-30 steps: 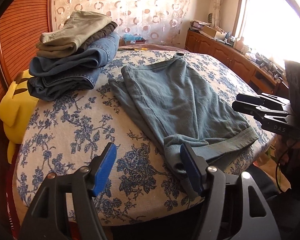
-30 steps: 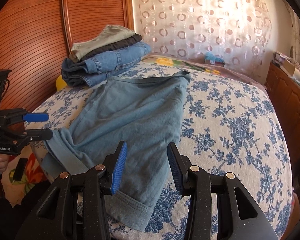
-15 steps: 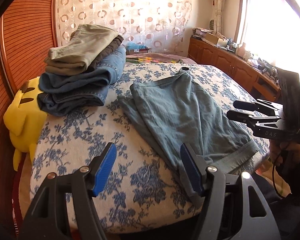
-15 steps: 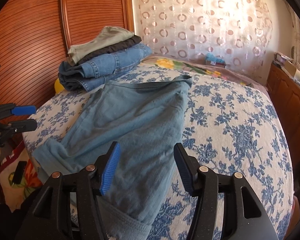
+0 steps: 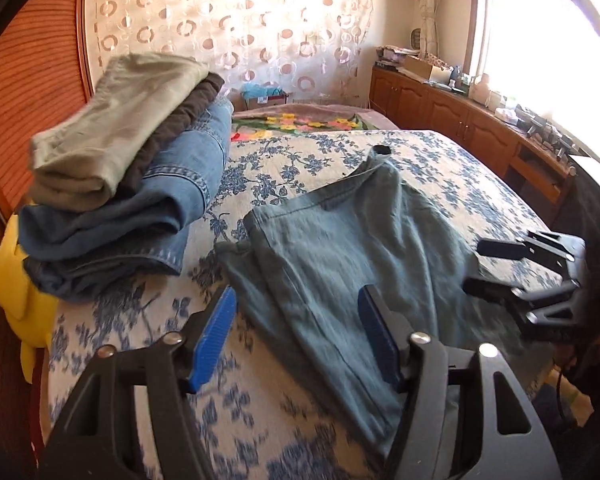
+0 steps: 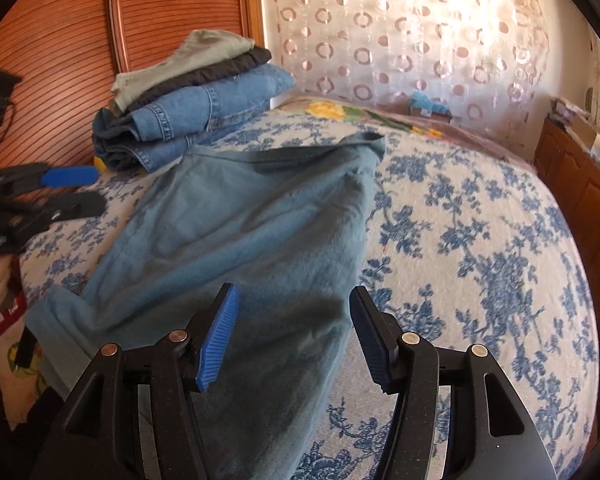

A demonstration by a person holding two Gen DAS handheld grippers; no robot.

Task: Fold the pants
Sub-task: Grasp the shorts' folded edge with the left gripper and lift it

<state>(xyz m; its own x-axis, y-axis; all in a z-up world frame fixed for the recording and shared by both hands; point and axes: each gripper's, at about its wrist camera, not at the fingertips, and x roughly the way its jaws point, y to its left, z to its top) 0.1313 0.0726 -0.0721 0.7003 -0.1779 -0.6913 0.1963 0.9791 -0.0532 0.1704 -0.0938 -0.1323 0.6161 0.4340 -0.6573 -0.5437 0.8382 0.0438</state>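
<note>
Teal-blue pants (image 5: 340,256) lie flat on the floral bedspread (image 5: 440,168), folded lengthwise, waistband at the far end; they also show in the right wrist view (image 6: 244,232). My left gripper (image 5: 300,332) is open and empty, hovering over the pants' near left edge. My right gripper (image 6: 292,336) is open and empty, above the pants' lower leg part. Each gripper also shows in the other's view: the right gripper (image 5: 496,268) and the left gripper (image 6: 72,188).
A stack of folded pants (image 5: 132,184) in khaki, dark and blue denim sits at the bed's far left; it shows in the right wrist view too (image 6: 196,96). A yellow plush toy (image 5: 16,292) lies beside it. Wooden cabinets (image 5: 460,120) line the right wall.
Both grippers have moved forward over the bed and stand closer to the pants. The right gripper's jaws have spread wider. The pants have not moved.
</note>
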